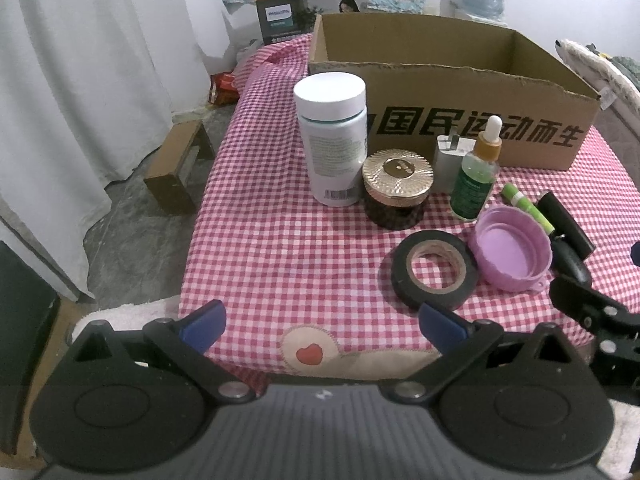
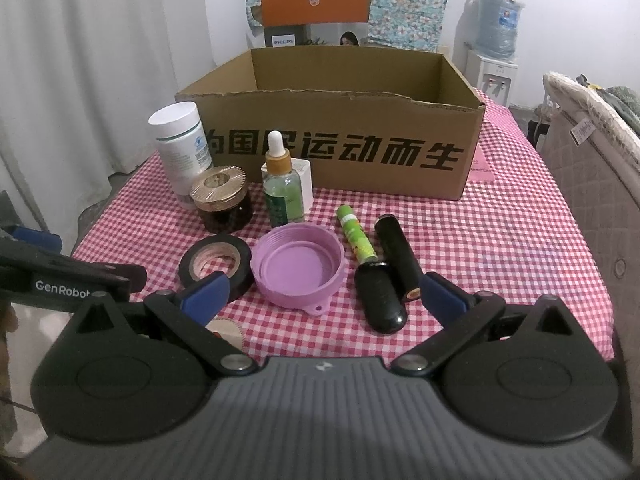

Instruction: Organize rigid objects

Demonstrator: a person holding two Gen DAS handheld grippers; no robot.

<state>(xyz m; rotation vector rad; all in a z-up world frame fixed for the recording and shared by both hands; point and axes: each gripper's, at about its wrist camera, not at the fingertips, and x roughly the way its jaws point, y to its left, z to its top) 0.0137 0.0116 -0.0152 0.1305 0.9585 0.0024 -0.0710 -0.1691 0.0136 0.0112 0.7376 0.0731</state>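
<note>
Hovering at the near edge of the table (image 2: 500, 240), the right gripper (image 2: 322, 294) has its jaws spread wide and empty, and the left gripper (image 1: 322, 322) beside it is released the same way, holding nothing. Taking the pink lid (image 2: 298, 270) as the landmark, it lies mouth-up just ahead of the right jaws, slightly left of their centre line, so the right hand looks the nearer one for it. Touching or nearly touching the lid's left side is the black tape roll (image 2: 216, 262), lying flat and close to the left gripper's right finger. Just to the lid's right lie a dark oval case (image 2: 380, 296), a black tube (image 2: 398, 256) and a green stick (image 2: 355, 236), all three with their long axes running roughly away from the jaws toward the box. Behind the lid stand a green dropper bottle (image 2: 282, 184) with a small white block at its back, a gold-lidded jar (image 2: 220, 200) and a white bottle (image 2: 182, 146) farther left. Beyond them all, the open cardboard box (image 2: 340, 152) looks empty as far as its visible walls show, so sorting has probably not begun; a grip across the lid's rim seems the likeliest opening.
</note>
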